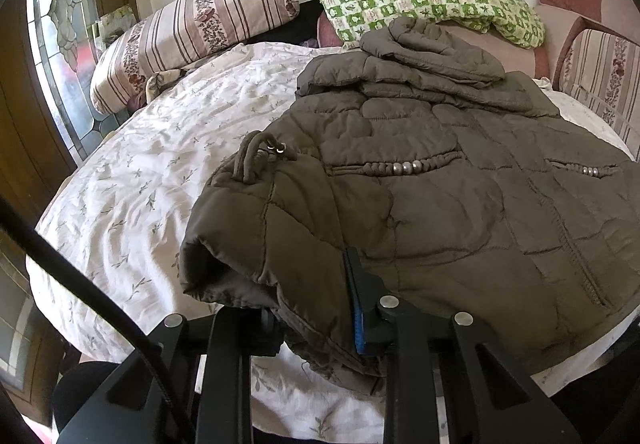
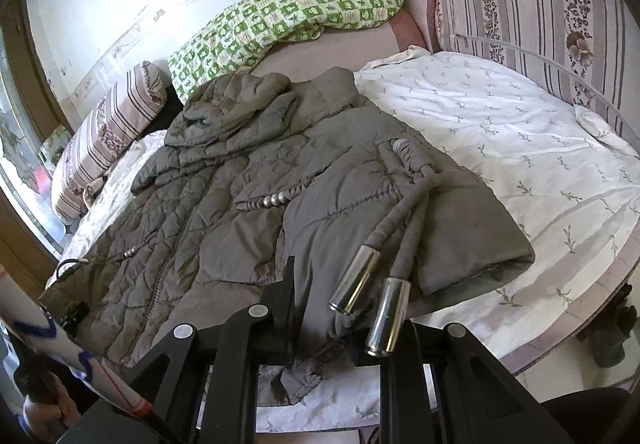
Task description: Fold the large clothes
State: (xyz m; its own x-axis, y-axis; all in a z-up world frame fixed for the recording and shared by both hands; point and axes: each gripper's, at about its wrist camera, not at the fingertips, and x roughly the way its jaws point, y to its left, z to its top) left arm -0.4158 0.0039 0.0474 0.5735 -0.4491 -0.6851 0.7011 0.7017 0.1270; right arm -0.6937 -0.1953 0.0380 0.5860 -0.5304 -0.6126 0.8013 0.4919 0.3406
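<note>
Left gripper: narrow, pinching the jacket hem.
Right gripper: narrow, clamped on the hem.
Jacket: spread on the floral sheet, sleeves folded in.

Jacket on the bedsheet, pillows behind it

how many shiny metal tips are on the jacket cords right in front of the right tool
2. Both metal tips lie side by side on the jacket hem in the right wrist view: one left, the other right, nearer the camera. More may be hidden elsewhere.
</note>
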